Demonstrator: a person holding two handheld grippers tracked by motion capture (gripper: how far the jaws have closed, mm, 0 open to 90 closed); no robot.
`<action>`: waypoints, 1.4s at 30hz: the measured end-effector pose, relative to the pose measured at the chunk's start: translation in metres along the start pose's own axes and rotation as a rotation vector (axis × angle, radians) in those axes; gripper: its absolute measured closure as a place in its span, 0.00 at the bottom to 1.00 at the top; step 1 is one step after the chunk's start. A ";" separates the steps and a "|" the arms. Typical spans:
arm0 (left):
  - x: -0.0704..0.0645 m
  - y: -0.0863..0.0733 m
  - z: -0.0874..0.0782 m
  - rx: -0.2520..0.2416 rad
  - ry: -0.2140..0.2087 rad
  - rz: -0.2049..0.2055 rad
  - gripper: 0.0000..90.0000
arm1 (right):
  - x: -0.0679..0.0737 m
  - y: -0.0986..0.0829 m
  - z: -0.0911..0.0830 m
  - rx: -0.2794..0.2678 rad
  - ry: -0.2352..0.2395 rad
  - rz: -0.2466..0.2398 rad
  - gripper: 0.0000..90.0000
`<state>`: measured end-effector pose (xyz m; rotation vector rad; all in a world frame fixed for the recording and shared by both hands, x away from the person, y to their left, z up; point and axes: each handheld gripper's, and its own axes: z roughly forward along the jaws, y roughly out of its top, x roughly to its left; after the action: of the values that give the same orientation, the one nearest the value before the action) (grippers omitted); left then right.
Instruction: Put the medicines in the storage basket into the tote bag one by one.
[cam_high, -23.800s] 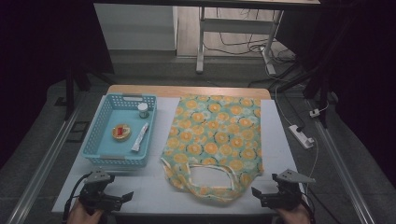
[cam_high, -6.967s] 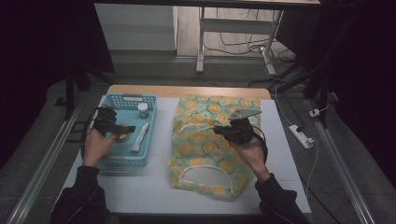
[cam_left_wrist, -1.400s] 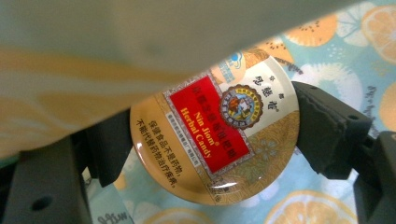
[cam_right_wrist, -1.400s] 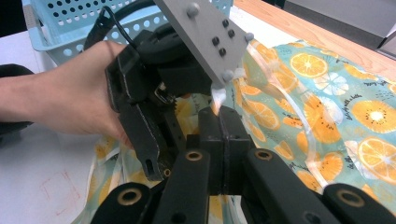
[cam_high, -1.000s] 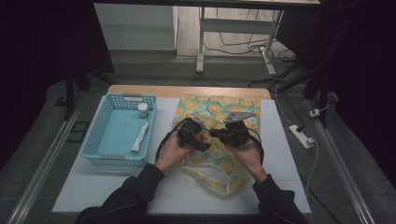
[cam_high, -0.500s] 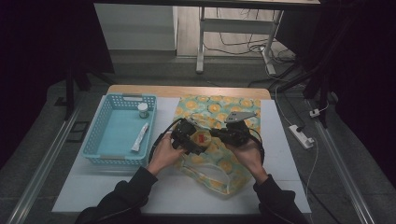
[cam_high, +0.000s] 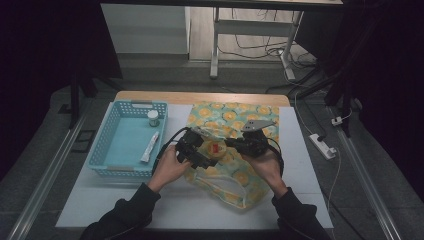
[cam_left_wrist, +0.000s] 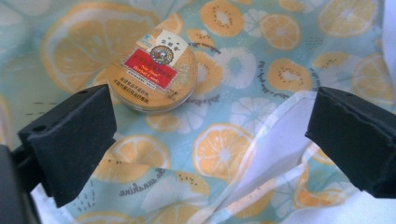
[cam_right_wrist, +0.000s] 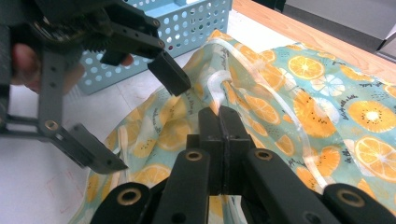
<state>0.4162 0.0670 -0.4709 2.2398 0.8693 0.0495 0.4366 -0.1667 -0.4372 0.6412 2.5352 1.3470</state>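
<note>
One round tin (cam_left_wrist: 152, 70), red label with small print too fine to read, lies on the orange-slice bag (cam_left_wrist: 243, 140), upper left of left gripper view | left gripper (cam_left_wrist: 210, 135) jaws spread wide, released, tin just beyond | right gripper (cam_right_wrist: 218, 122) jaws clenched on bag fabric | blue basket (cam_high: 107, 145) left of frame on white surface (cam_high: 100, 200).
</note>
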 end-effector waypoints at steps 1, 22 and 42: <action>0.001 -0.001 -0.001 -0.004 -0.007 -0.003 0.00 | 0.000 0.000 0.000 0.001 0.000 0.000 0.99; 0.013 -0.019 -0.037 -0.072 -0.060 -0.038 0.00 | -0.001 0.000 -0.002 -0.007 0.008 0.012 0.99; 0.045 -0.041 -0.080 -0.098 0.061 -0.104 0.00 | -0.002 0.000 -0.002 -0.003 0.008 0.011 0.99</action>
<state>0.4053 0.1636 -0.4475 2.1085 0.9935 0.1104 0.4374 -0.1693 -0.4363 0.6519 2.5392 1.3600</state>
